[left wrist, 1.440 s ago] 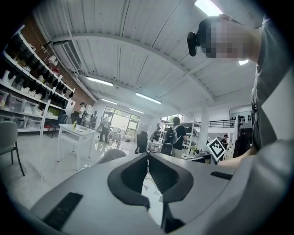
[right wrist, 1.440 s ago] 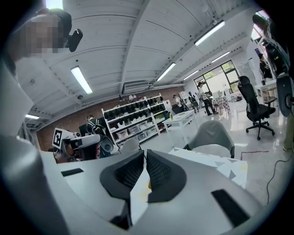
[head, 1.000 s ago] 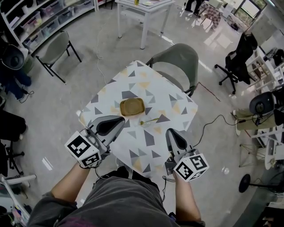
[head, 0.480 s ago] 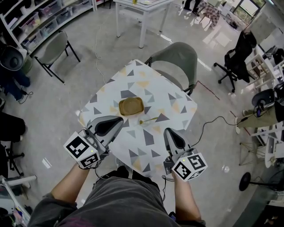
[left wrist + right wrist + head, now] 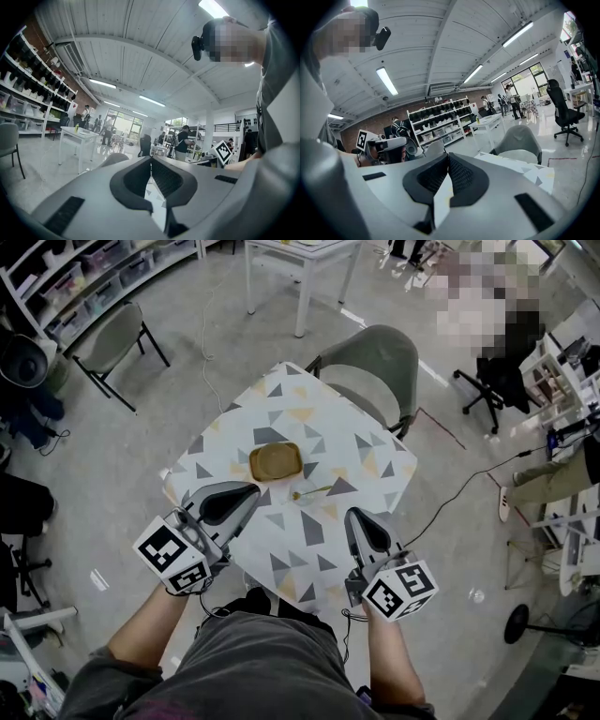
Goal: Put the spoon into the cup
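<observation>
One cup, one spoon, two grippers in play. The cup is a brown, squarish vessel with rounded corners, sitting about mid-table and nothing in it that I can make out. The spoon is thin and yellowish. It lies flat just beside the cup, toward the right corner, clearly apart from it, with its small bowl end nearest the cup.

The cloth is white, scattered with grey and yellow triangles, and the table is turned so one corner points at the person. The left gripper hangs over the near-left edge, its grey jaws pressed together with ribbed dark pads meeting and nothing between them. The right gripper sits over the near-right edge, jaws likewise closed tip to tip and empty. One grey padded chair stands at the far edge.
</observation>
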### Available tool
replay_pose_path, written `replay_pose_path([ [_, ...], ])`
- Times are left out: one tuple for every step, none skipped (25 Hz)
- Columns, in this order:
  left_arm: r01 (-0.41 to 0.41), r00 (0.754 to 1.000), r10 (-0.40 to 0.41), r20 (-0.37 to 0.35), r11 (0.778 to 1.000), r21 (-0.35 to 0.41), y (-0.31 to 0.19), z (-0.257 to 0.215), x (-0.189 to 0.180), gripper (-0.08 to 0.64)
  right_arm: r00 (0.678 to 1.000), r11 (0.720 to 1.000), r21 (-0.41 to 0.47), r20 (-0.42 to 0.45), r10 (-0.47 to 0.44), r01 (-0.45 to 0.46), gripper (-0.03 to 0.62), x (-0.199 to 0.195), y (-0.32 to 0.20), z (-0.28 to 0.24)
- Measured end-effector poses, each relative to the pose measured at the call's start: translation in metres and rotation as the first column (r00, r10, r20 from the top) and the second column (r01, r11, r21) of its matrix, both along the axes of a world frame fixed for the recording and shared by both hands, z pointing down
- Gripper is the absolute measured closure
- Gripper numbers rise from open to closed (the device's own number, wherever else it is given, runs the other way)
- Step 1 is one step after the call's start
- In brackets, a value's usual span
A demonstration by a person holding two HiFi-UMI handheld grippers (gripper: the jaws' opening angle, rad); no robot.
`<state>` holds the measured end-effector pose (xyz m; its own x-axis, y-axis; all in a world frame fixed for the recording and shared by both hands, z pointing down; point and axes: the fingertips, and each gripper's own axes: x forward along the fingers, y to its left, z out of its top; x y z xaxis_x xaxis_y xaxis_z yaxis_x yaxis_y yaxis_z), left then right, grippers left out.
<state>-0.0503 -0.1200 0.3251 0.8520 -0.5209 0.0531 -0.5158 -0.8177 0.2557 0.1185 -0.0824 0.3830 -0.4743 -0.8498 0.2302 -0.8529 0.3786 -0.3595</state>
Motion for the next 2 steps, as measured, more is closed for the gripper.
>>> replay_pose_path([
  [0.0, 1.0, 0.0, 0.001, 1.0, 0.001, -0.0008, 0.0004, 0.001, 0.535, 1.0, 1.0, 0.001, 0.0, -0.001, 0.001, 0.572, 0.0008, -0.0008, 0.0004],
  [0.0, 1.0, 0.0, 0.001, 1.0, 0.001, -0.0016, 0.0008, 0.0021, 0.535, 1.0, 1.0, 0.001, 0.0, -0.001, 0.001, 0.572, 0.0017, -0.0017, 0.0009],
])
